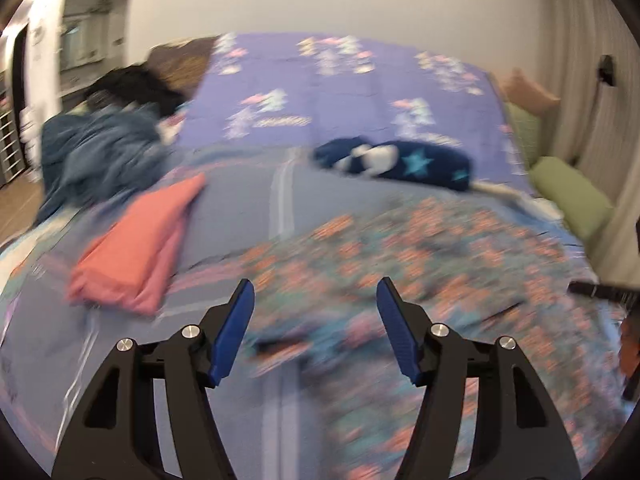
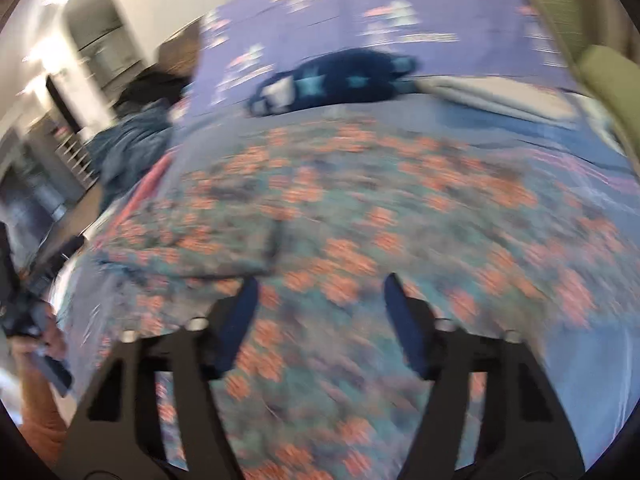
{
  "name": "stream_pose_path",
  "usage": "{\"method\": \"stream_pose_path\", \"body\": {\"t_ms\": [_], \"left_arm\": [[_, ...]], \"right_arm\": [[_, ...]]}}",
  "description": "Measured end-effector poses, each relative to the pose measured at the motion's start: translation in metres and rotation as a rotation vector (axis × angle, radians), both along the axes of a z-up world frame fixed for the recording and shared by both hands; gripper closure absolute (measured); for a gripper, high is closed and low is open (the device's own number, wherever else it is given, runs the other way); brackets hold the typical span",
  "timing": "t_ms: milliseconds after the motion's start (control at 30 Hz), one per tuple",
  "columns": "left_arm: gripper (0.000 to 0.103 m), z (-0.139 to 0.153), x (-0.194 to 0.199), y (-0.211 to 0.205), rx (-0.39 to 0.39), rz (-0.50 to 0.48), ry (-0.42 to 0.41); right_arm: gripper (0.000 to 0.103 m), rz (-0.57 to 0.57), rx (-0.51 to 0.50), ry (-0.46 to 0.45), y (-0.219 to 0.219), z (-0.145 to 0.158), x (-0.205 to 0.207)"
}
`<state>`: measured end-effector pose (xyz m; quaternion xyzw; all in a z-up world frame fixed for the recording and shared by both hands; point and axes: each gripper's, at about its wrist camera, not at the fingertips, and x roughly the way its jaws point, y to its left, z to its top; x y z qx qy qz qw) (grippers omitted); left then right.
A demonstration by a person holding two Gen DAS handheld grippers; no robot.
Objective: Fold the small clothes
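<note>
Left claw (image 1: 316,292) agape, floral garment (image 1: 400,264) spread just beyond, untouched

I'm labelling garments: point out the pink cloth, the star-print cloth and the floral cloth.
pink cloth (image 1: 132,248), left wrist view, middle of the folded stack.
star-print cloth (image 1: 404,164), left wrist view, its navy middle.
floral cloth (image 2: 360,208), right wrist view, centre of the spread fabric.

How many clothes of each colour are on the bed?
Pink folded cloth: 1
Floral teal-and-orange garment: 1
Navy garment with stars: 1
Blue crumpled heap (pieces inside cannot be told apart): 1
Total: 4
</note>
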<state>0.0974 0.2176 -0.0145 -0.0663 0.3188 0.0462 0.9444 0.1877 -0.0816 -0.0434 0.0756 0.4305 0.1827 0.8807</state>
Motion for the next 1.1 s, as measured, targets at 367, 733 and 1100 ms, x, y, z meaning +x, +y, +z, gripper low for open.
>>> {"method": "stream_pose_path", "body": {"t_ms": [367, 733, 1100], "left_arm": [[0.03, -0.051, 0.002, 0.039, -0.029, 0.091, 0.144], [0.023, -0.043, 0.023, 0.012, -0.071, 0.009, 0.12], [0.023, -0.054, 0.033, 0.007, 0.036, 0.072, 0.211]], "right_arm": [[0.025, 0.124, 0.063, 0.158, 0.07, -0.038, 0.077], [0.094, 0.127, 0.163, -0.093, 0.057, 0.063, 0.047], [0.087, -0.282, 0.152, 0.038, -0.043, 0.051, 0.087]]}}
